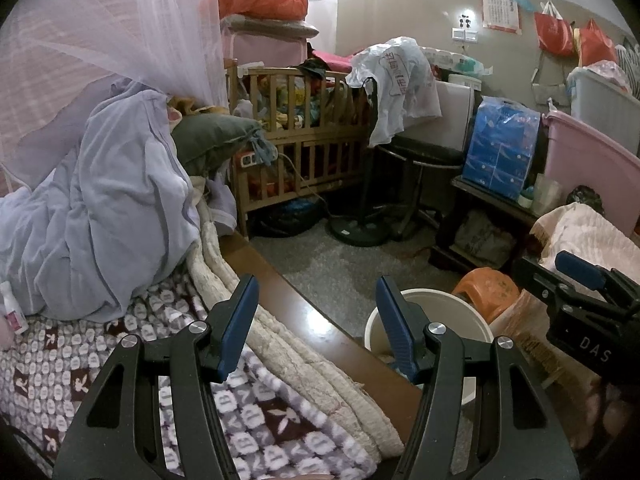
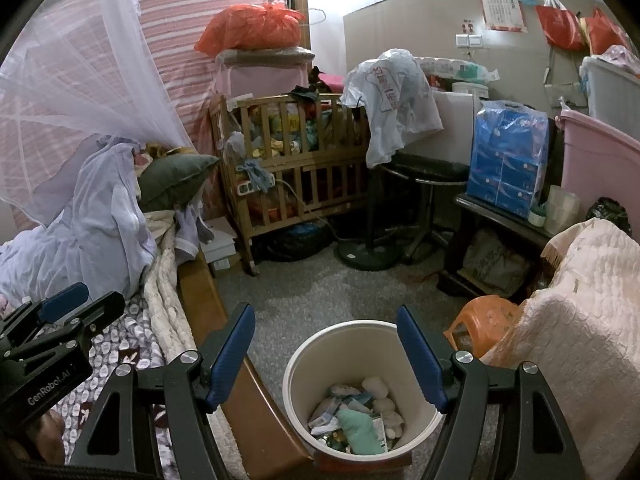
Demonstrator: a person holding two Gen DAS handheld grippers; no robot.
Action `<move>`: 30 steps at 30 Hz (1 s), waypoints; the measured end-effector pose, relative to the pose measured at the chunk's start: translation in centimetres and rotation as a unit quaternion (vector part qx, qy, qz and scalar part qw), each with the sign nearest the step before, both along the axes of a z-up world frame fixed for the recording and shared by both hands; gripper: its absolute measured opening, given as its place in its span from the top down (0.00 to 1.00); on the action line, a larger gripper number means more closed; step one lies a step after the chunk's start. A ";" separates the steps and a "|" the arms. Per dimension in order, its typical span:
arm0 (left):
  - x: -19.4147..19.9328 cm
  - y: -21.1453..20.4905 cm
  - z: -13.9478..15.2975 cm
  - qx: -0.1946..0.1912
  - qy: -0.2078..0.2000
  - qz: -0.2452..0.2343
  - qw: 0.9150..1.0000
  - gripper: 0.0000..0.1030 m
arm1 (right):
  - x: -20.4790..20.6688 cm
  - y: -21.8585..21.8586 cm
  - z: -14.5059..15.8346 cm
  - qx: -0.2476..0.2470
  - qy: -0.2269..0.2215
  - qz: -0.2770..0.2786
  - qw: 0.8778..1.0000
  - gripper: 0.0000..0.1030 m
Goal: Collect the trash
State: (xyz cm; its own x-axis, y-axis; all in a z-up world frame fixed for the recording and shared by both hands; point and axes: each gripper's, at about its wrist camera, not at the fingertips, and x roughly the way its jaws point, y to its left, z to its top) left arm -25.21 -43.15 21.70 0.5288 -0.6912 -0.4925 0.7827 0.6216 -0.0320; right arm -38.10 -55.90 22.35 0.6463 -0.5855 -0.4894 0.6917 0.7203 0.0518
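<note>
Two views: left wrist, left gripper (image 1: 318,300) jaws apart, empty, over bed edge w/ white bin (image 1: 472,320) just beside; right wrist, right gripper (image 2: 326,330) likewise apart, empty, above bin holding trash (image 2: 356,416).

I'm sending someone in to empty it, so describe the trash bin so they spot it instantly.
Find the bed's wooden side rail; the white bucket stands on the floor beside it. Unlike the orange stool nearby, it's round, open-topped and holds wrappers and tissues.
</note>
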 end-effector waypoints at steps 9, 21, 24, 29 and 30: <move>0.1 0.0 -0.1 0.000 0.002 0.000 1.000 0.42 | 0.1 -0.1 -0.6 0.003 0.003 -0.001 1.000 0.31; 0.1 -0.1 -0.2 0.002 0.003 0.000 1.000 0.42 | 0.1 -0.3 -0.8 0.005 0.004 -0.001 1.000 0.31; 0.1 -0.2 -0.1 0.001 0.004 0.001 1.000 0.42 | 0.1 -0.3 -0.8 0.006 0.005 -0.001 1.000 0.31; 0.0 -0.2 -0.3 0.002 0.005 0.000 1.000 0.42 | 0.0 -0.4 -0.9 0.006 0.006 0.000 1.000 0.31; 0.0 -0.2 -0.3 0.002 0.005 0.000 1.000 0.42 | 0.0 -0.3 -0.9 0.006 0.006 0.000 1.000 0.31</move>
